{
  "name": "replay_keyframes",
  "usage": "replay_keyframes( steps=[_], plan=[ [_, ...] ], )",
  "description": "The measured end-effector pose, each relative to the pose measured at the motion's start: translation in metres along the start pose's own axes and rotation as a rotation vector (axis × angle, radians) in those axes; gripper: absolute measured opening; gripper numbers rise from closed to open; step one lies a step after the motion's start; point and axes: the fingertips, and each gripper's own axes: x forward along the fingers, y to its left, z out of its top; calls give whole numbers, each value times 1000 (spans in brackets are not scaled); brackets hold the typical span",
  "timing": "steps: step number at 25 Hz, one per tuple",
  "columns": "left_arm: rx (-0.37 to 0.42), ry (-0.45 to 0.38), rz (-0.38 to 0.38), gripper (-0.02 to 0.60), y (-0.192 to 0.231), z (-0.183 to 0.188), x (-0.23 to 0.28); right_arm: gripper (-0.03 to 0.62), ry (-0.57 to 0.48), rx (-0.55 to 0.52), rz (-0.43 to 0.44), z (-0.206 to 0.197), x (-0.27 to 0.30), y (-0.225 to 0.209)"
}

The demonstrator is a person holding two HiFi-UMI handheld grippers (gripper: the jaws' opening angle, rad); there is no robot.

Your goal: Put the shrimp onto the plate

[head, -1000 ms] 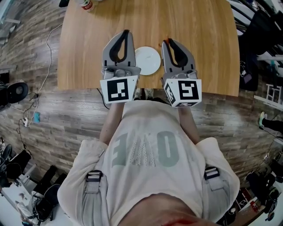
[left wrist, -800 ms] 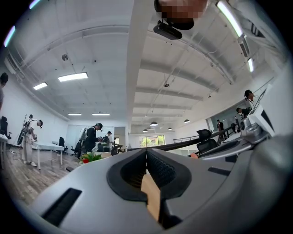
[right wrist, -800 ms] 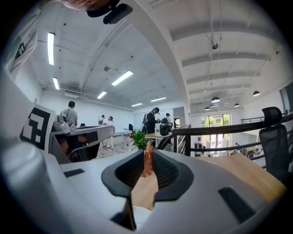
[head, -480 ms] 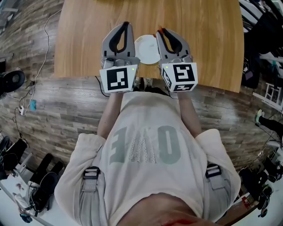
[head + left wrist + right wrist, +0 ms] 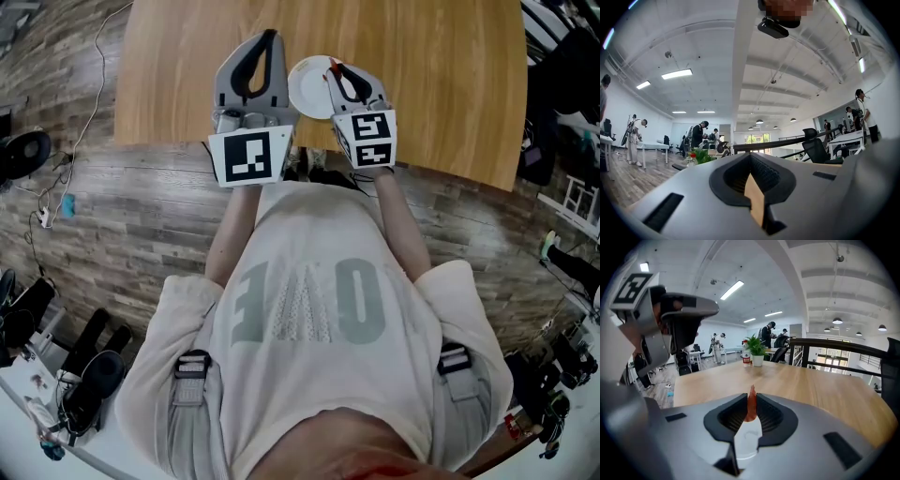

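A white round plate (image 5: 307,89) lies on the wooden table (image 5: 431,84) near its front edge, between my two grippers. My right gripper (image 5: 331,71) is shut on a small red shrimp (image 5: 334,72), tilted down with its tips over the plate's right part. In the right gripper view the shrimp (image 5: 751,405) sticks up between the right gripper's (image 5: 750,398) jaws, and the plate (image 5: 747,439) shows white below it. My left gripper (image 5: 270,37) is held level just left of the plate. Its jaws meet at the tip, and the left gripper view shows the left gripper (image 5: 751,157) holding nothing.
A potted plant (image 5: 756,350) and a small bottle (image 5: 746,357) stand at the table's far end. The table's front edge (image 5: 309,159) runs just under my hands. Cables (image 5: 89,141) lie on the wooden floor at the left. Several people stand far off in the room.
My right gripper has sunk and tipped downward with the shrimp, shifting left until its tips are over the plate. The left gripper has dropped slightly and stays beside the plate.
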Motion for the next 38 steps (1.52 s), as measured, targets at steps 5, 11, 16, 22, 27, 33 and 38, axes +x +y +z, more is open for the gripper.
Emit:
replay_keyframes(
  steps=[5, 11, 16, 22, 27, 33, 38],
  plan=[
    [10, 11, 7, 9, 3, -2, -5, 66, 116, -30, 21, -43, 13, 9],
    [4, 22, 18, 9, 9, -4, -10, 66, 240, -37, 47, -76, 25, 19],
    [-5, 41, 20, 9, 10, -11, -11, 66, 315, -59, 65, -97, 33, 24],
    [-3, 41, 28, 9, 11, -9, -15, 66, 337, -77, 76, -104, 32, 28],
    [2, 41, 30, 9, 10, -8, -18, 66, 341, -84, 81, -104, 33, 28],
    [9, 40, 29, 9, 11, -7, -19, 66, 361, -117, 79, -105, 34, 29],
    [10, 37, 30, 9, 14, -6, -22, 66, 375, -106, 87, -105, 36, 31]
  ],
)
